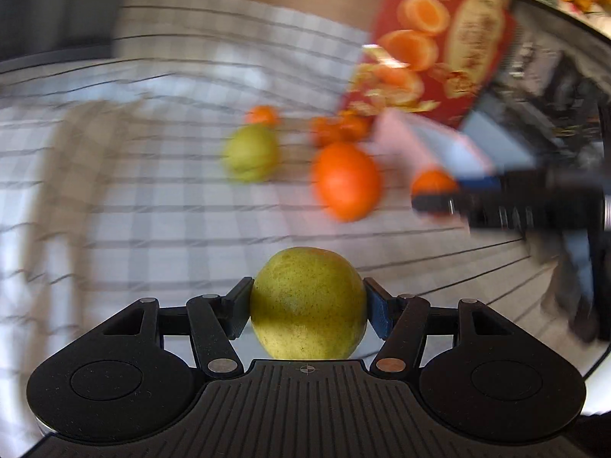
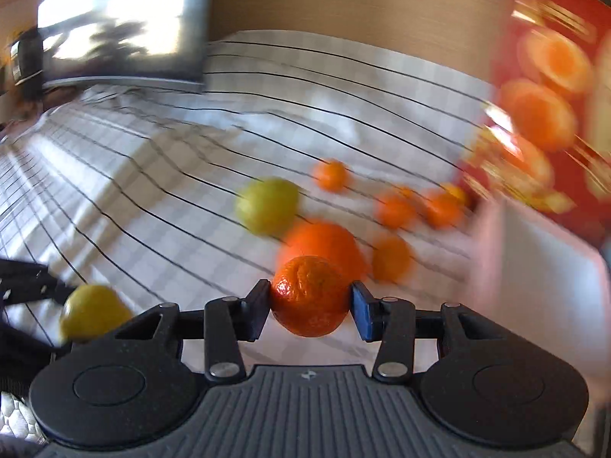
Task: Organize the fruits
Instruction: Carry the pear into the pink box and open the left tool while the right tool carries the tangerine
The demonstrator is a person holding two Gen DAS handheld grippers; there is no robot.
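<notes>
Above the checked cloth [image 1: 160, 206], both grippers are loaded. The left gripper [image 1: 308, 307] is clamped on a green pear [image 1: 308, 301], pads pressing its two sides. The right gripper [image 2: 311, 305] is clamped on a small mandarin [image 2: 310, 295], held clear of the cloth.

The loose fruit lies ahead of both sets of fingers: a second pear [image 1: 250, 152], a large orange [image 1: 346, 181] just beside it, and several small mandarins [image 1: 338, 128] nearer the red printed box [image 1: 439, 42] at the cloth's far right edge. A pale, blurred tray-like container [image 2: 542, 267] sits at the foot of that box; its contents cannot be made out. It lies closest to the right gripper, ahead and to its right, so the mandarin probably has the shorter trip; where the pear belongs is unclear.
</notes>
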